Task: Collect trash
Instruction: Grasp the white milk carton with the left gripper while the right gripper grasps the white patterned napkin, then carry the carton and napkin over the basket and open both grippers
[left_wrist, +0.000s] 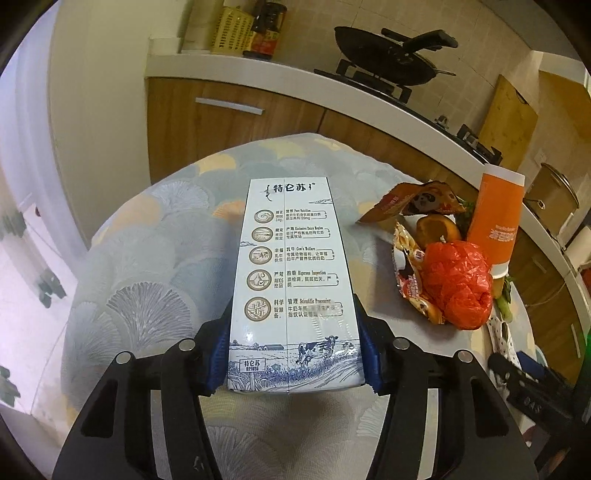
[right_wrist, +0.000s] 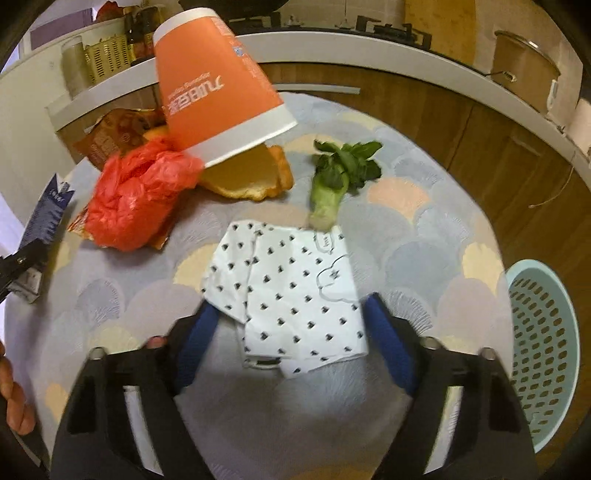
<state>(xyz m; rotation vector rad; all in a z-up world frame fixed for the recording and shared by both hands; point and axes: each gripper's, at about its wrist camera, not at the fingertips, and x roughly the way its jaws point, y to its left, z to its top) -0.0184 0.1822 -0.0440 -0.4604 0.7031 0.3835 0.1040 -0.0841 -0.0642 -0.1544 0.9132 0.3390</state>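
Observation:
My left gripper (left_wrist: 293, 354) is shut on a white milk carton (left_wrist: 291, 280) with blue print, held above the round table (left_wrist: 155, 295); carton and gripper also show at the left edge of the right wrist view (right_wrist: 44, 218). My right gripper (right_wrist: 291, 325) is open, its blue pads on either side of a spotted white napkin (right_wrist: 291, 291) lying on the table. Beyond it lie a red plastic bag (right_wrist: 136, 199), an upturned orange paper cup (right_wrist: 218, 85), orange peel (right_wrist: 247, 173), a snack wrapper (right_wrist: 114, 136) and a green vegetable stalk (right_wrist: 332, 184).
A pale blue perforated basket (right_wrist: 543, 350) stands on the floor right of the table. A kitchen counter (left_wrist: 295, 79) with a wok (left_wrist: 391, 59), a cutting board (left_wrist: 513, 122) and a pot (left_wrist: 554, 192) runs behind.

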